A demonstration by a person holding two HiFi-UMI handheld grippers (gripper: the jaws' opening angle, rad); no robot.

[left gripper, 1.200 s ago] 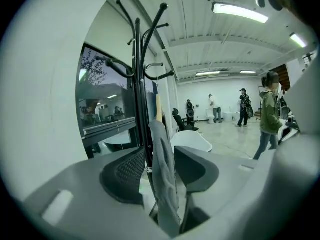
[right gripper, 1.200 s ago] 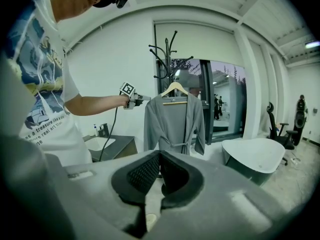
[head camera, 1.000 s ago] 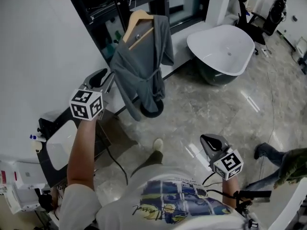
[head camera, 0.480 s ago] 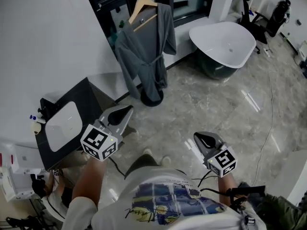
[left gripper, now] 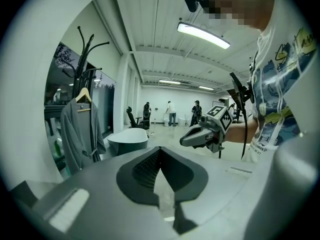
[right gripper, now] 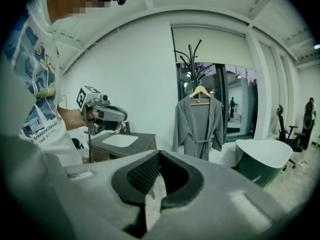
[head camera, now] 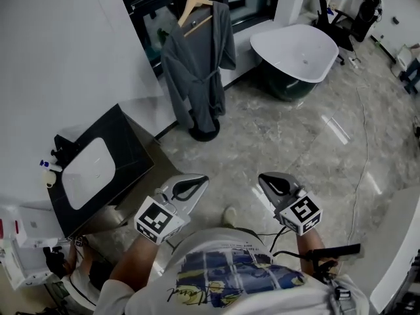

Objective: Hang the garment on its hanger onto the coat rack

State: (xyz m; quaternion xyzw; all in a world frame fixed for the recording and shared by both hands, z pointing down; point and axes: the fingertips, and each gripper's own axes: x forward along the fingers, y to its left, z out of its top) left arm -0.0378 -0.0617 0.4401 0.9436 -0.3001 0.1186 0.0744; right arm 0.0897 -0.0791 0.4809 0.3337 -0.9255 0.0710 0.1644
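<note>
Already on the rack: a grey fabric bathrobe [head camera: 197, 64] hangs from a pale wooden hanger [head camera: 195, 10] hooked on the black metal coat rack [head camera: 205, 135], well apart from both grippers.
Left gripper [head camera: 199, 178]: jaws together with nothing between them, held low in front of the person's body.
Right gripper [head camera: 265, 177]: jaws likewise pressed together and empty, near the left one.
Task standing: it looks complete, with nothing left in hand.
Risk, hanger: in the head view it sits tilted, so the robe might slide toward its lower shoulder if the rack is knocked.
Risk, rack: the weight hangs to one side of a slim pole, so a bump could rock its round base.
Risk, walkway: a thin dark cable [head camera: 358, 156] trails across the floor and could catch a foot.
Floor: glossy grey marbled stone, reflective and probably slippery.
Room: white oval freestanding bathtub [head camera: 298, 44], dark bench [head camera: 128, 140] holding a white rectangular basin [head camera: 88, 169], white wall, and black-framed glazing behind the rack.
</note>
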